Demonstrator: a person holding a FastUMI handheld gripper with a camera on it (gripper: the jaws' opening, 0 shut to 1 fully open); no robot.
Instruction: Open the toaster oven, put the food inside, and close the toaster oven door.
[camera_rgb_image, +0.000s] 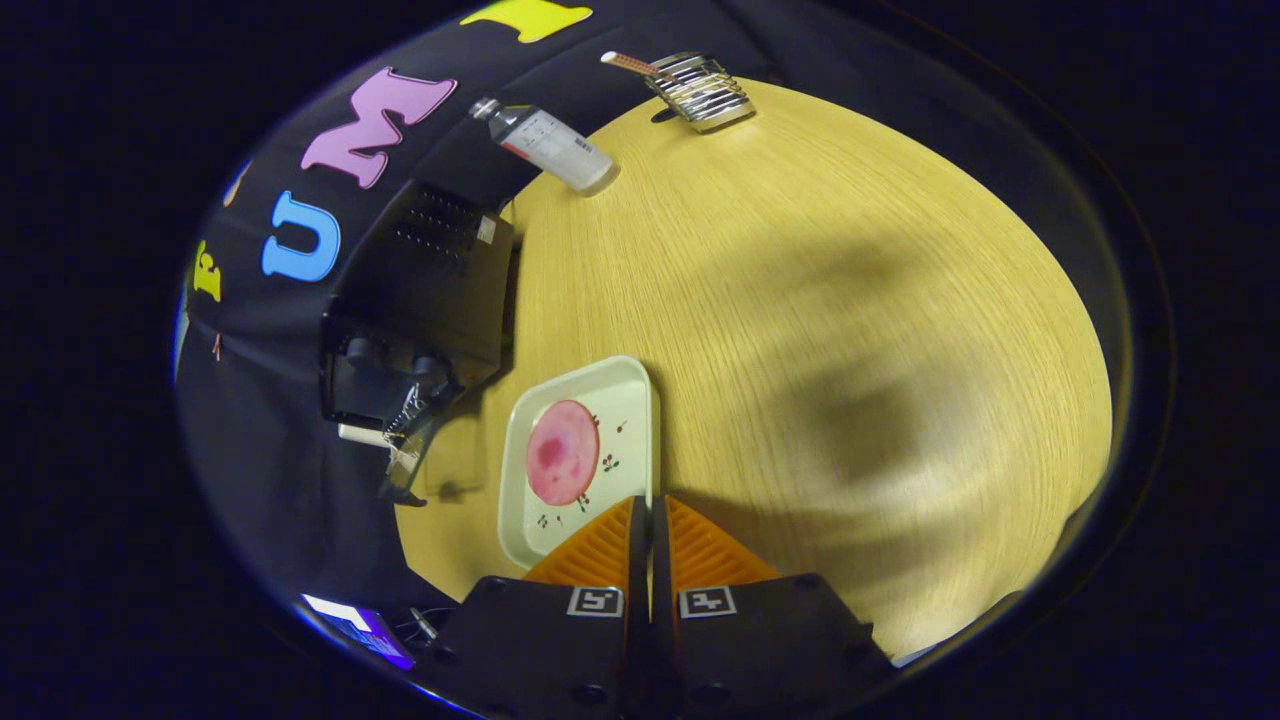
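Observation:
A pale tray (625, 385) carries a round pink slice of food (562, 452) just ahead of my fingers. My gripper (650, 503) is shut, and the tray's near rim runs into the thin slit between the two fingers. The black toaster oven (430, 280) stands beyond the tray's far side, against the booth wall. Its glass door (408, 440) with a pale handle (360, 435) hangs swung out from the body, toward the tray.
A clear plastic bottle (548, 147) stands at the wooden table's (820, 300) edge beyond the oven. A metal rack (702, 92) with a stick in it sits at the far end. A lit screen (355, 625) glows beside the gripper body.

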